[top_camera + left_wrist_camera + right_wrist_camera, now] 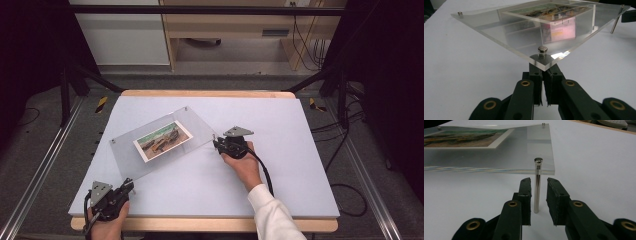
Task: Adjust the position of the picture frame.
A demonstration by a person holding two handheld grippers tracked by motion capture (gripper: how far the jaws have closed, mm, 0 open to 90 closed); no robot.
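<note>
Jaws of my left gripper (545, 82) clench a corner leg under the clear acrylic photo frame (162, 140); right gripper (538, 195) straddles a steel leg (537, 186), unclamped; stiff, slippery, scratch-prone, so I grip legs

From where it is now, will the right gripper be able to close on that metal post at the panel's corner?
Probably yes: the metal post stands between the open right gripper fingers, nothing between them.
</note>
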